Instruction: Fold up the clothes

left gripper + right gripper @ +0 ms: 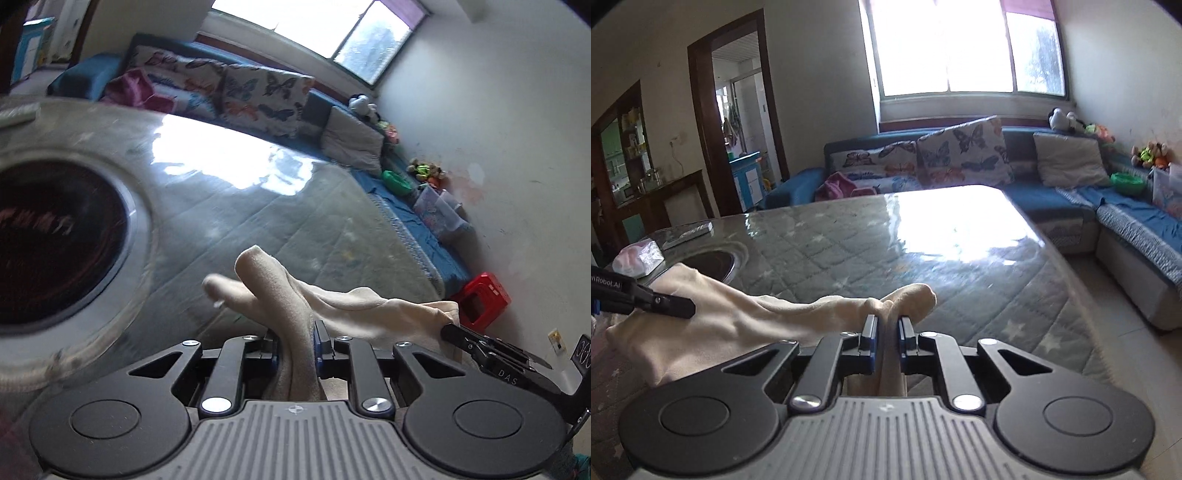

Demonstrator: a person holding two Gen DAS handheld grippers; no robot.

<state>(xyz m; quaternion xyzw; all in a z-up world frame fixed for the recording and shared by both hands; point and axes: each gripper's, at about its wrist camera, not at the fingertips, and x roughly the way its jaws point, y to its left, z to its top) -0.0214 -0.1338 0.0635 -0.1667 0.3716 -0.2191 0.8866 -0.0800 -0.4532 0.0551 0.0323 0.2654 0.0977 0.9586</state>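
A cream-coloured garment (pixel 354 310) hangs stretched between my two grippers above the table. My left gripper (pixel 295 339) is shut on one end of it; a bunched fold sticks up past the fingers. My right gripper (pixel 886 332) is shut on the other end of the garment (pixel 738 317). The right gripper's tip shows at the right in the left wrist view (pixel 458 332). The left gripper's tip shows at the left in the right wrist view (pixel 676 306). The cloth's lower part is hidden below both grippers.
The table (pixel 923 251) has a grey quilted cover under glossy film and a round dark inset (pixel 55 240). A remote (pixel 689 232) and a pink packet (pixel 637 258) lie at its far left. A blue sofa (pixel 1108 206) with cushions runs behind and right; a red stool (pixel 480 299) stands on the floor.
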